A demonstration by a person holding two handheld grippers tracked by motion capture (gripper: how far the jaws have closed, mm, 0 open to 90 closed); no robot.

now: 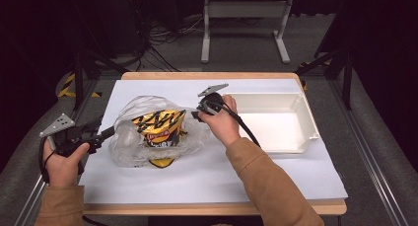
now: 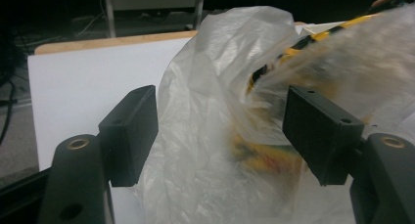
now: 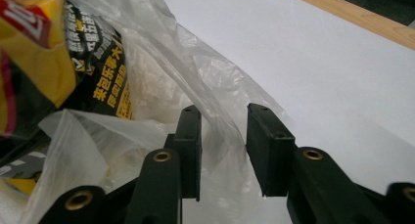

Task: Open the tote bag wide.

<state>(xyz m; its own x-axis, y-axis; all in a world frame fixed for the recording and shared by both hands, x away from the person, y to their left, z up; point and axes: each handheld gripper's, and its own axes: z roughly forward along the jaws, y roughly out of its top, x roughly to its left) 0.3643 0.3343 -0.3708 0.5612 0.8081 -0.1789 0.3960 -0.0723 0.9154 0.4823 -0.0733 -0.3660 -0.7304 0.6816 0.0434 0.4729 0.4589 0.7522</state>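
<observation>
So left gripper (image 1: 109, 132) gapes wide round the plastic bag (image 1: 129, 137); right gripper (image 3: 222, 136) sits apart, bag film loose between.

Bright even light from above on the white table cover (image 1: 148, 186), room behind it dark, soft shadow under the clear plastic bag (image 1: 143, 137), yellow snack packet (image 2: 342, 53) inside the bag smeared by motion blur, near black jaws soft-focused, gloss on bag folds.
</observation>
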